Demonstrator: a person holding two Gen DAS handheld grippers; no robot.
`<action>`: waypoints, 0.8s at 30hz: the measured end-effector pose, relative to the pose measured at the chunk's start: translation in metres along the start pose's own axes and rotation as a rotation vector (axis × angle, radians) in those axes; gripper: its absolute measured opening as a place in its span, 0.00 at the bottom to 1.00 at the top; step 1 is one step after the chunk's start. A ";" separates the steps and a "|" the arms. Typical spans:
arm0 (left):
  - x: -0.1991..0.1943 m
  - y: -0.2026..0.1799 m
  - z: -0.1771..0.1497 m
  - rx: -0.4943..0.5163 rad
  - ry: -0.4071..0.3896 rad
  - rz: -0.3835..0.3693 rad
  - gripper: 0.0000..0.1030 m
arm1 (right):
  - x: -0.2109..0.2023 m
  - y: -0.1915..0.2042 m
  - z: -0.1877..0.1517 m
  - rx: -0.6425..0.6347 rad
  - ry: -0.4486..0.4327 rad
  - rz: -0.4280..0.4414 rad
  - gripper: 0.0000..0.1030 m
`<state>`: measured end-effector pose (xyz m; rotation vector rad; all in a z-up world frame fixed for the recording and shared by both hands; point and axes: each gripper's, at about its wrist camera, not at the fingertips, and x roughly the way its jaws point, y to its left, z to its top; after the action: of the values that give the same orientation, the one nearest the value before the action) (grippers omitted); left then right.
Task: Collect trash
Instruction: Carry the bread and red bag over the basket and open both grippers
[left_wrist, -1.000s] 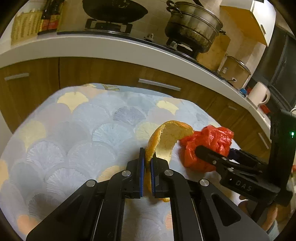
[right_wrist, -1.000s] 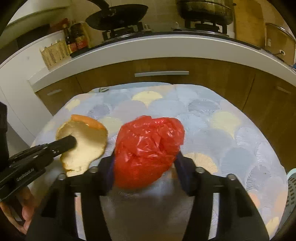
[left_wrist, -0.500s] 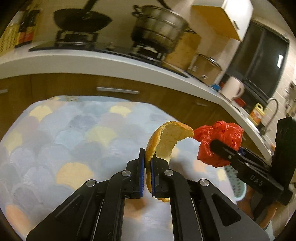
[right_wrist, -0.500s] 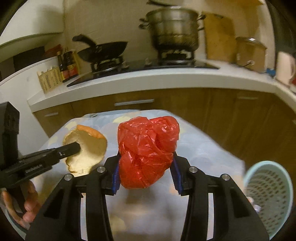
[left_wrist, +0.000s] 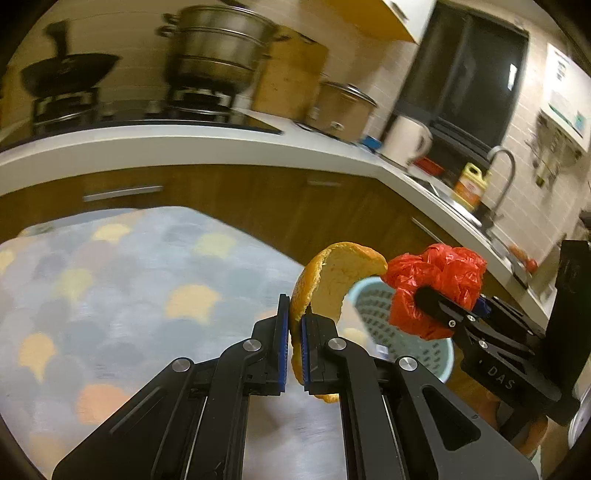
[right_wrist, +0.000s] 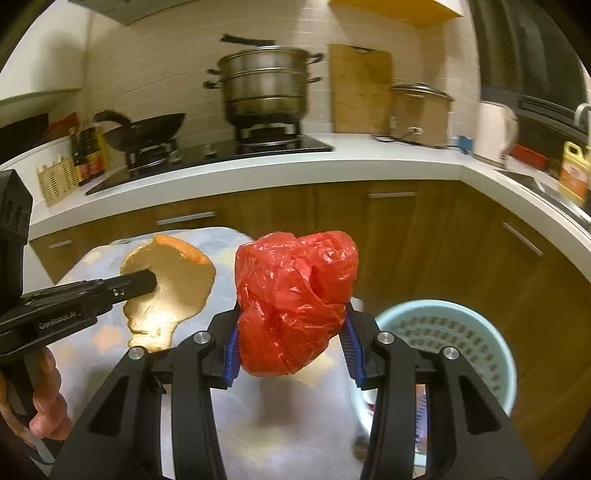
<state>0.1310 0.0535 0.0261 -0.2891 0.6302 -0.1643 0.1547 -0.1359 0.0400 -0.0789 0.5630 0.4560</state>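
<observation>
My left gripper (left_wrist: 293, 325) is shut on a curved orange peel (left_wrist: 334, 280), held in the air above the table's right edge. The peel also shows in the right wrist view (right_wrist: 170, 291), pinched by the left gripper (right_wrist: 149, 282). My right gripper (right_wrist: 290, 336) is shut on a crumpled red plastic bag (right_wrist: 295, 299), held in the air. In the left wrist view the bag (left_wrist: 436, 288) hangs just right of the peel. A light blue perforated bin (right_wrist: 443, 343) stands on the floor below and right of the bag, and shows behind the peel in the left wrist view (left_wrist: 373, 310).
A table with a scallop-pattern cloth (left_wrist: 110, 288) lies below and left. Wooden cabinets (right_wrist: 424, 240) and a white counter (left_wrist: 221, 155) run behind, with a steamer pot (right_wrist: 266, 85), wok (right_wrist: 147, 129), kettle (left_wrist: 404, 138) and sink tap (left_wrist: 504, 177).
Both grippers have lifted and swung right with their loads, away from the table. The blue bin has come into view under the peel and bag.
</observation>
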 end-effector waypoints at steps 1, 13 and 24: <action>0.006 -0.011 0.000 0.016 0.008 -0.009 0.04 | -0.005 -0.011 -0.003 0.009 -0.003 -0.018 0.40; 0.070 -0.100 -0.005 0.128 0.102 -0.085 0.04 | -0.030 -0.108 -0.036 0.172 -0.007 -0.169 0.40; 0.137 -0.144 -0.020 0.169 0.215 -0.104 0.04 | -0.001 -0.169 -0.072 0.311 0.144 -0.230 0.45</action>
<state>0.2191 -0.1201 -0.0195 -0.1412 0.8100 -0.3498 0.1915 -0.3018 -0.0288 0.1214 0.7514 0.1361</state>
